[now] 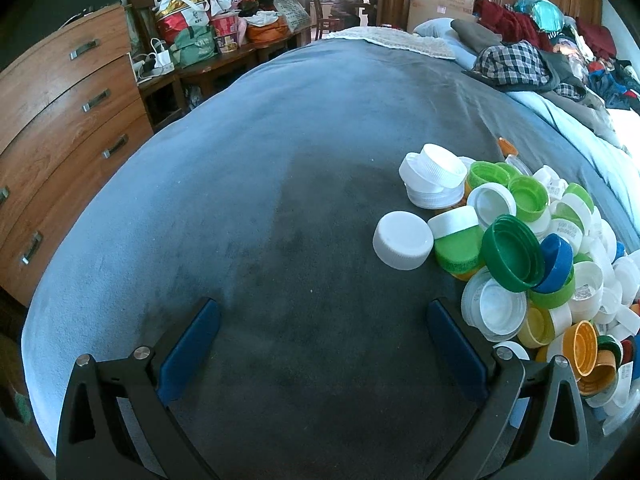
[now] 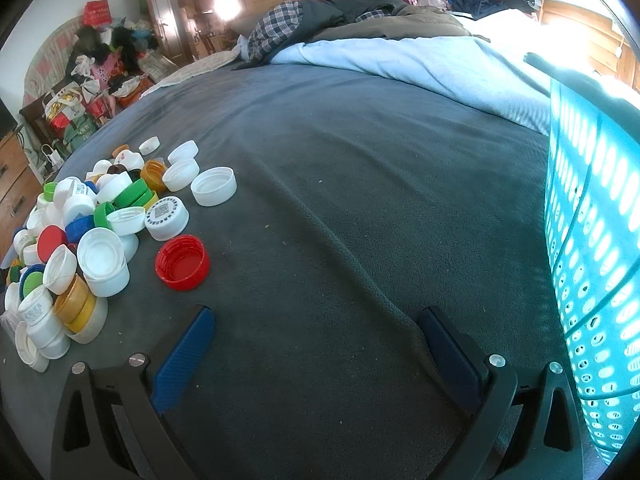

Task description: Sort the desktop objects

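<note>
both grippers, left gripper (image 1: 323, 312) and right gripper (image 2: 316, 320), hover spread and empty over the grey blanket (image 2: 340, 200); red cap (image 2: 182, 257) lies apart from the cap pile (image 2: 80, 232), easiest first pick, teal basket (image 2: 592, 240) near right

**A:** How is the light in the left wrist view?

**B:** Even and cool, soft daylight; the blanket (image 1: 280, 184) ahead of the left gripper (image 1: 323, 312) carries a darker patch; the far doorway glows, detail there smeared.

**A:** And the right wrist view?

**B:** Harsher; glare blows out the upper corner to the right of the right gripper (image 2: 316, 320), shining through the blue basket (image 2: 592, 240); lamps far ahead to the left flare white.

**A:** Sharpness?

**B:** Crisp near the fingers; strong fisheye bending and black vignette at the edges.
</note>
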A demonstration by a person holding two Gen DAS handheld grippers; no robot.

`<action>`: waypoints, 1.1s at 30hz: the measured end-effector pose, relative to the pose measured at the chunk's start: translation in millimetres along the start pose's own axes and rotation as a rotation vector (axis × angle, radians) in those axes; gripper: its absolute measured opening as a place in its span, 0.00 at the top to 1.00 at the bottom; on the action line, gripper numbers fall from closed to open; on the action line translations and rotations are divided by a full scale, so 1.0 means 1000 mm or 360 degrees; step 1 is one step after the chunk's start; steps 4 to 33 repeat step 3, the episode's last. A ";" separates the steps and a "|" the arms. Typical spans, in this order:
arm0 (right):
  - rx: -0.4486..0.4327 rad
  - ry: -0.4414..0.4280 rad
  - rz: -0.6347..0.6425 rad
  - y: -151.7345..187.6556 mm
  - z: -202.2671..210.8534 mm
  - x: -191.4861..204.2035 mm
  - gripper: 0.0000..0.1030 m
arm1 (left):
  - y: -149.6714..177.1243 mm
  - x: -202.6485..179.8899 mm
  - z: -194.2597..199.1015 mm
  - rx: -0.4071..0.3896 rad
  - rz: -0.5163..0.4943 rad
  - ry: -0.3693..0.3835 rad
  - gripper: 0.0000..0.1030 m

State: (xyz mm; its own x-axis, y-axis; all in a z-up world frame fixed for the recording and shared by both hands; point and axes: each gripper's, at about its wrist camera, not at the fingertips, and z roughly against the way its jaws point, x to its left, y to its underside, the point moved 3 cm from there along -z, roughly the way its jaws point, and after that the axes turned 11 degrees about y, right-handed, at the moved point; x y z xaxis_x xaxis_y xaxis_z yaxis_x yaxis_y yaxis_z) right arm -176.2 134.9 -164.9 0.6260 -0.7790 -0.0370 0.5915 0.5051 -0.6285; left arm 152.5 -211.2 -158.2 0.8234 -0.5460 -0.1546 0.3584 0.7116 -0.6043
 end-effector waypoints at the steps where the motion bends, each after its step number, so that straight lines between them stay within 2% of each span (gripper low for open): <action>1: 0.0000 0.0001 0.0001 0.000 0.000 0.000 0.00 | 0.000 0.000 0.000 0.0000 -0.0001 -0.0002 0.01; 33: 0.0001 0.0002 0.0002 0.000 0.000 0.000 0.00 | 0.000 0.000 0.000 0.0000 -0.0004 -0.0007 0.01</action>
